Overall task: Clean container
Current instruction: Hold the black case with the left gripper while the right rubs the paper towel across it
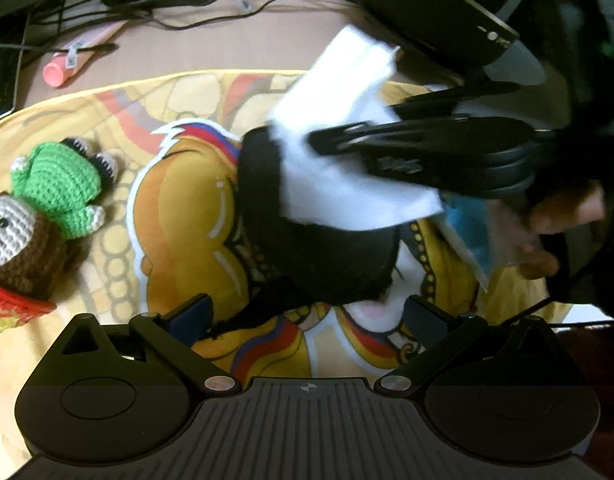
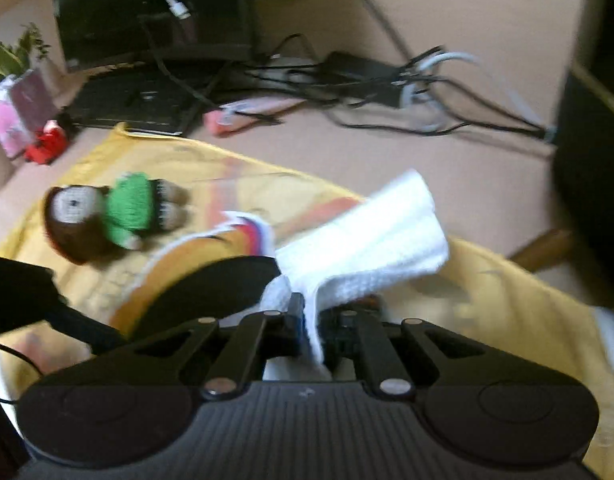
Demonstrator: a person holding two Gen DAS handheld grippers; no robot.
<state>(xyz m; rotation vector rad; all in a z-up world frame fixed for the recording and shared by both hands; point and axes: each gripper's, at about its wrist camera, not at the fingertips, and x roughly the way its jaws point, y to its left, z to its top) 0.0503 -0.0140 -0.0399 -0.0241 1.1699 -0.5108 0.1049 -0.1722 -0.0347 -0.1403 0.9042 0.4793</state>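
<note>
A round black container (image 1: 319, 248) lies on a yellow printed mat (image 1: 179, 216), just ahead of my left gripper (image 1: 307, 312). The left jaws stand wide apart and their pads do not touch the container. My right gripper (image 1: 327, 142) reaches in from the right, shut on a folded white cloth (image 1: 347, 160) that hangs over the container's top. In the right wrist view the right gripper (image 2: 311, 320) pinches the white cloth (image 2: 371, 236) between closed jaws. There the black container (image 2: 211, 292) shows just left of the fingers, blurred.
A crochet doll in green (image 1: 55, 200) (image 2: 107, 216) lies at the mat's left. A pink tube (image 1: 79, 60), tangled cables (image 1: 167, 0) and black devices sit on the table behind. A hand (image 1: 547, 232) and a blue-and-white packet (image 1: 467, 232) are at the right.
</note>
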